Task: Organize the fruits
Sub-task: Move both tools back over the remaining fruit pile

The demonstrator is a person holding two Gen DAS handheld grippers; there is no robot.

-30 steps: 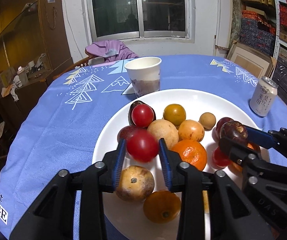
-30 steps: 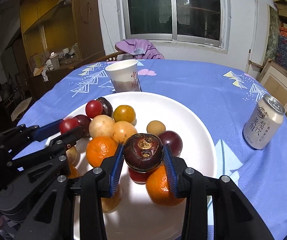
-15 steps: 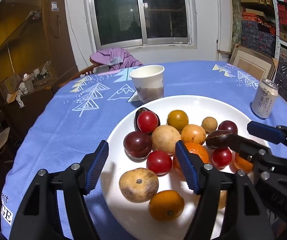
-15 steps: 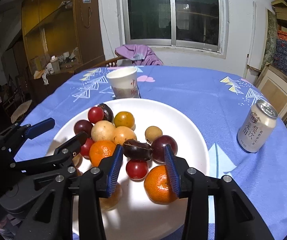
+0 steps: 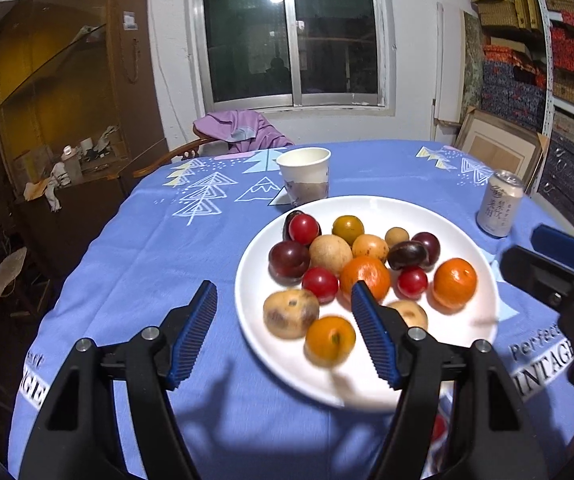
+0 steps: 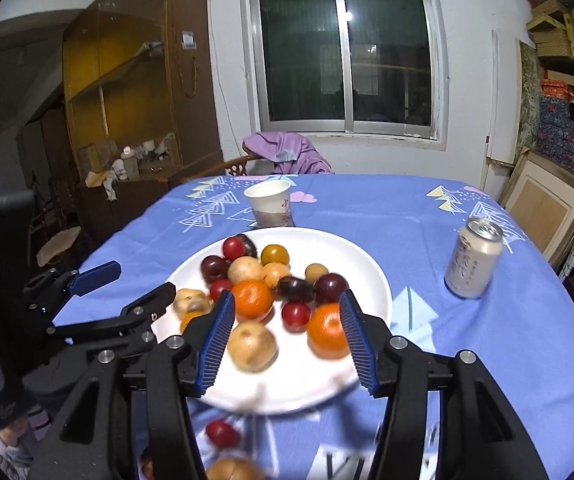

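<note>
Left gripper (image 5: 283, 332) hovers at the near-left rim of the round white plate (image 5: 463, 216), blue-padded fingers wide apart, nothing between them. Right gripper (image 6: 287, 340) above the plate's near edge, fingers also spread, empty. Plate holds the mixed round fruits (image 5: 329, 254), clustered centre-left. Blue patterned tablecloth (image 5: 159, 248); white paper cup (image 5: 303, 174) far, white drink can (image 5: 499, 204) right.

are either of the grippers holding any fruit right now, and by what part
Nothing is held. The left gripper and the right gripper are both open, with no fruit clamped between their pads; the fruits lie on the white plate.
</note>
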